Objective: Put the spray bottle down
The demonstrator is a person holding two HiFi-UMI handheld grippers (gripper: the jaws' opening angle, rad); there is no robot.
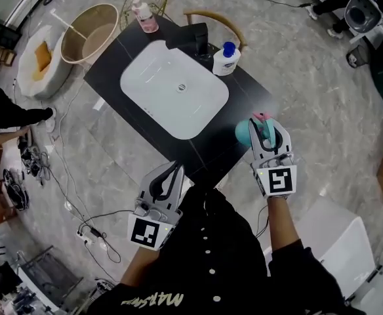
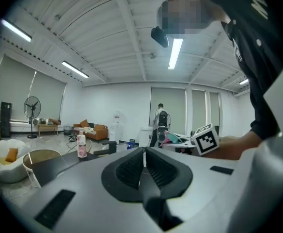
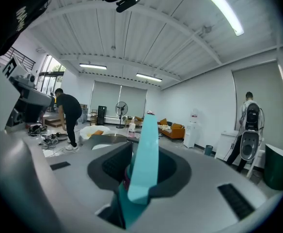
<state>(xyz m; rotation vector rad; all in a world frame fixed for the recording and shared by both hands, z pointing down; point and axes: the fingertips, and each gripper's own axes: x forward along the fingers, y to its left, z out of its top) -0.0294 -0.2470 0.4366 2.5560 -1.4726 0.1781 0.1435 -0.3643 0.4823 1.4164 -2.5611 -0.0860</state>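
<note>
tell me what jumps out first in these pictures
The teal spray bottle stands out, clamped in the right claw at the right edge of the black table. A white sink fills the table's middle, and the left claw hangs shut and empty by the near corner.

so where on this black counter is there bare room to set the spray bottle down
Best free patch: the dark counter strip between the sink and the near right edge, just beside the spray bottle in the right gripper. The back edge is crowded: faucet, blue-capped bottle, pink bottle.
</note>
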